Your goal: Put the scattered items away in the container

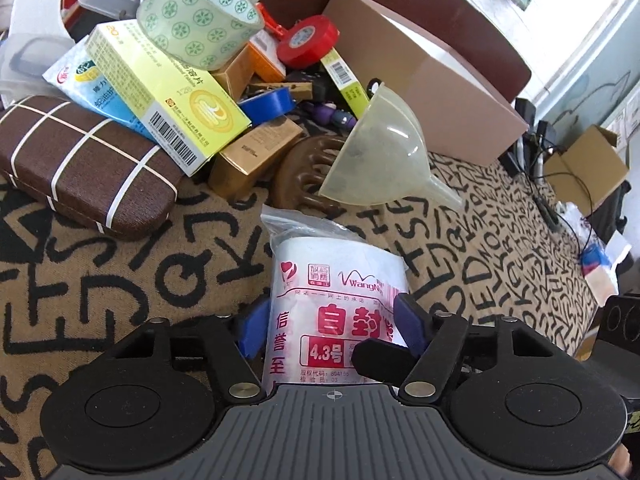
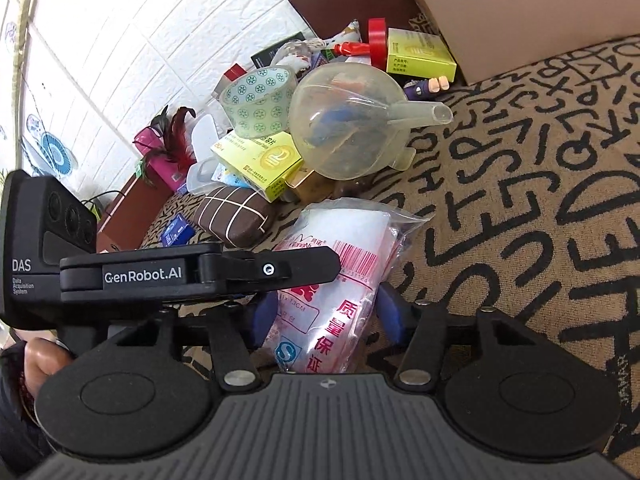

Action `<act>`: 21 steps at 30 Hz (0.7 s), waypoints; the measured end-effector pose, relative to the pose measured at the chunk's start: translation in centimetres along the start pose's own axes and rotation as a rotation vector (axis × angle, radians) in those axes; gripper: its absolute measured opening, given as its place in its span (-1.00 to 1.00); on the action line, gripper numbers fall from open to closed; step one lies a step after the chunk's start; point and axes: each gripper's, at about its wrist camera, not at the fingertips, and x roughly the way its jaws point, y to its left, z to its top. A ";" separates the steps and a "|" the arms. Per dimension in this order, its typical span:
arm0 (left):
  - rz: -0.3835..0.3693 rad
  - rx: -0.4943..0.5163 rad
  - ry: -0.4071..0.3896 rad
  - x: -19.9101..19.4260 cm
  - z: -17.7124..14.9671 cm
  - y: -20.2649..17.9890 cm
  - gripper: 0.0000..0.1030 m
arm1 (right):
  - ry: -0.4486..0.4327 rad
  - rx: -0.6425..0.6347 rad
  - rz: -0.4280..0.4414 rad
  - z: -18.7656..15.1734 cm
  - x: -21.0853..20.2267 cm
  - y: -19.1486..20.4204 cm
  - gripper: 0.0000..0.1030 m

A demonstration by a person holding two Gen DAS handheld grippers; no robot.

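Both tongs close on the same pack of zip bags [image 1: 340,304], which lies on the letter-patterned cloth [image 1: 120,280] near the front of the pile. In the left wrist view the left tongs [image 1: 332,328] have their blue pads pressed against the pack's two sides, with the right tool's black finger crossing in front. In the right wrist view the right tongs [image 2: 326,312] pinch the pack [image 2: 344,240] likewise, and the left tool's black body lies across the left of the frame.

Beyond the pack sits the heap: a translucent funnel [image 1: 380,148] lying on its side against a brown comb [image 1: 308,176], a brown checked glasses case [image 1: 88,168] at the left, a yellow medicine box [image 1: 168,96] leaning on it, and a roll of green-patterned tape [image 1: 200,12] on top. A red tape roll [image 1: 308,40] and a blue tape roll [image 1: 272,104] lie farther in. The beige box [image 1: 432,80] stands far right of the heap, just beside it
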 end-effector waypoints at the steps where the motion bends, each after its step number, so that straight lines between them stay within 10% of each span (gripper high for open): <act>1: -0.006 -0.007 -0.001 0.0 0.0 0.2 0.33 | -0.001 -0.003 0.001 -0.1 0.0 0.0 0.15; 21: 0.049 0.017 0.002 -1.9 -2.0 -3.9 0.34 | -0.005 -0.045 -0.024 -1.3 -2.9 1.0 -0.06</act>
